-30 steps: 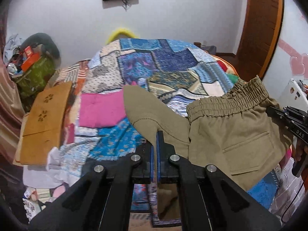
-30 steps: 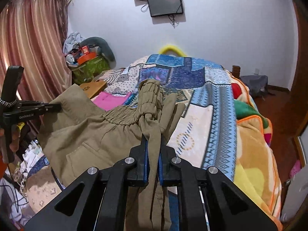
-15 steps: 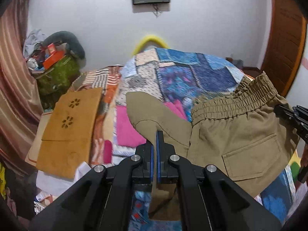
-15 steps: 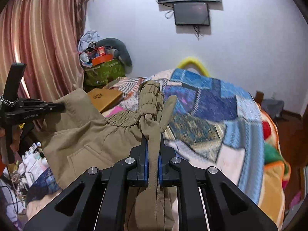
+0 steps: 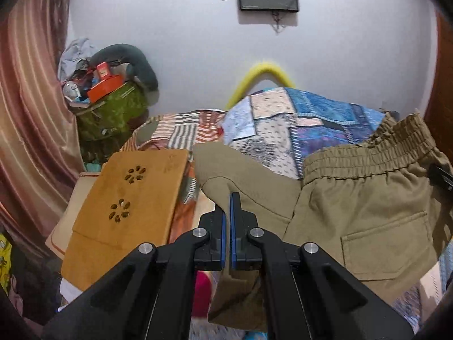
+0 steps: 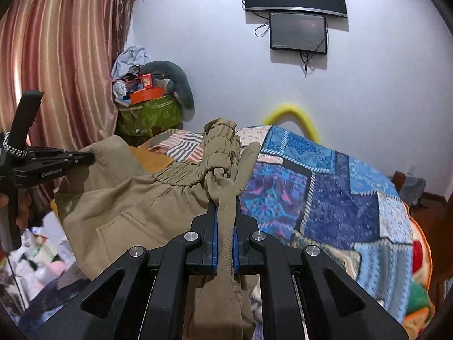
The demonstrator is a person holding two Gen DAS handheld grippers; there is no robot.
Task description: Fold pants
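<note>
Left wrist view: a patchwork bed (image 5: 317,119) fills the room behind my khaki pants (image 5: 368,212), which hang in the air above its near end, stretched between my two tools rather than lying flat. As I judge it, the folding has barely begun: the garment is lifted by the waist end, the elastic waistband (image 5: 368,155) and a back pocket (image 5: 385,243) face me, and no crease or fold has been laid down on the quilt. Spreading it out and making every fold are still to come.

My left gripper (image 5: 228,212) is pinched tight, blue pads almost meeting, on a thin edge of cloth at one side of the pants, the fabric rising past the tips and hanging below them. A wooden lap tray (image 5: 127,212) lies to the left, well apart from the cloth.

My right gripper (image 6: 225,215), seen from its own camera, is clamped on a thicker bunch of the pants (image 6: 127,206) at the gathered waistband (image 6: 220,144), which stands just beyond its tips; the rest drapes away toward the left gripper (image 6: 82,157).
</note>
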